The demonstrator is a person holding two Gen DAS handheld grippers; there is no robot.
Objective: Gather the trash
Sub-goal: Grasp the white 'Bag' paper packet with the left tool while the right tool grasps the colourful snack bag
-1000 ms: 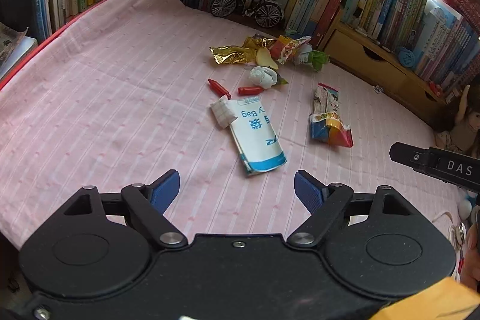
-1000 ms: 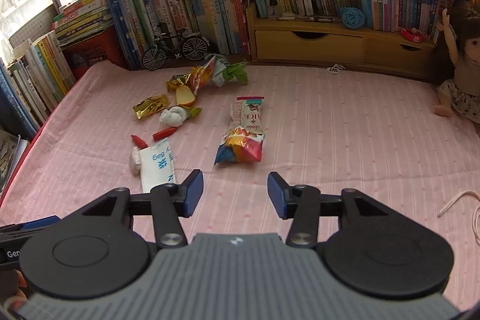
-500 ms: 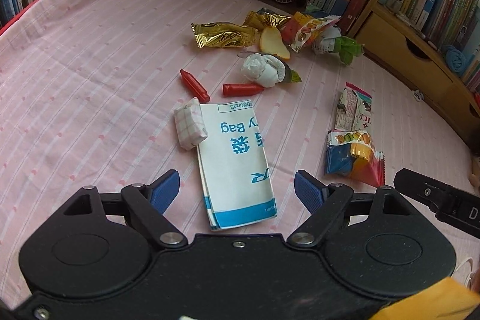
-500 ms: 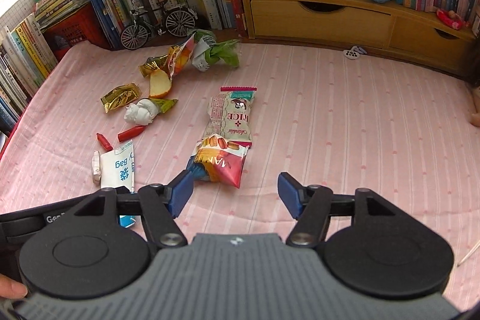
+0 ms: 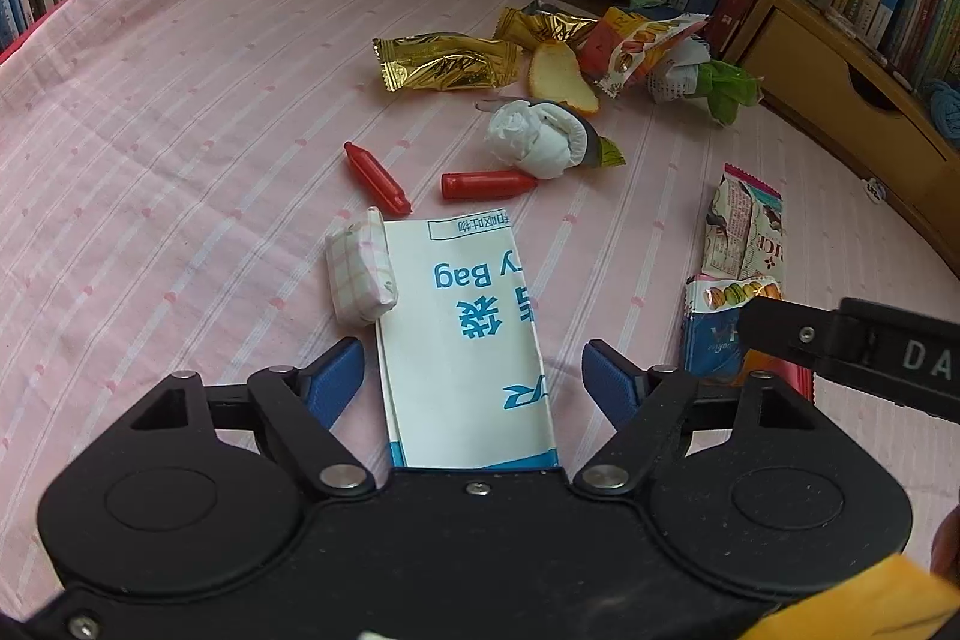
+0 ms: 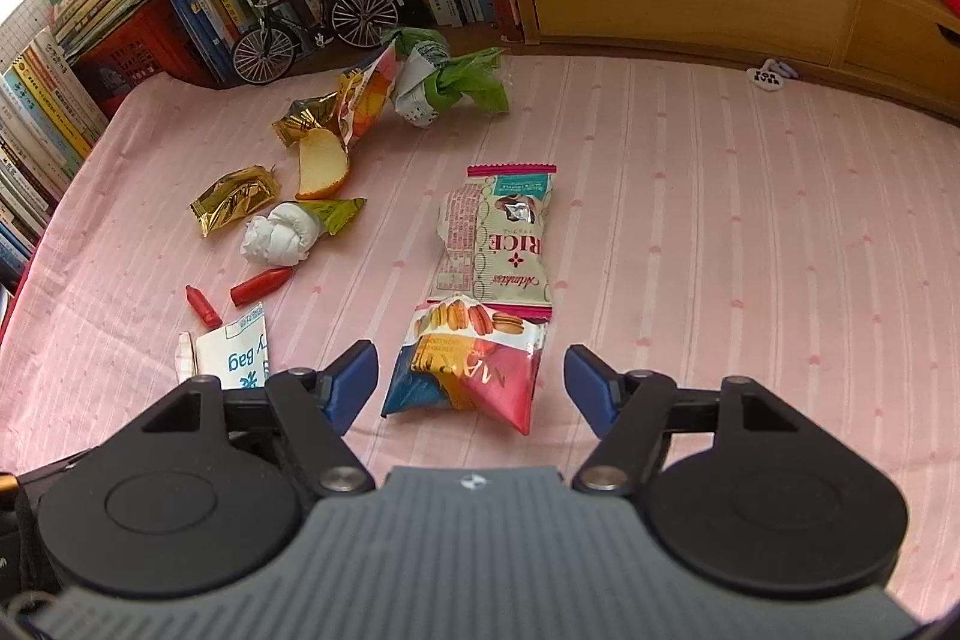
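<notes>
Both claws wide open, holding nothing. Left claw (image 5: 474,373) straddles white paper bag (image 5: 465,334) w/ bag at 12 o'clock, prob. to grab it as trash sack. Right claw (image 6: 471,376) brackets macaron wrapper (image 6: 465,370), likely first pick. Rest of trash scattered 11–12 o'clock on pink sheet (image 6: 720,232).

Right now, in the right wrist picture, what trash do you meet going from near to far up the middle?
Macaron wrapper → rice snack wrapper → green and white wrapper.
</notes>
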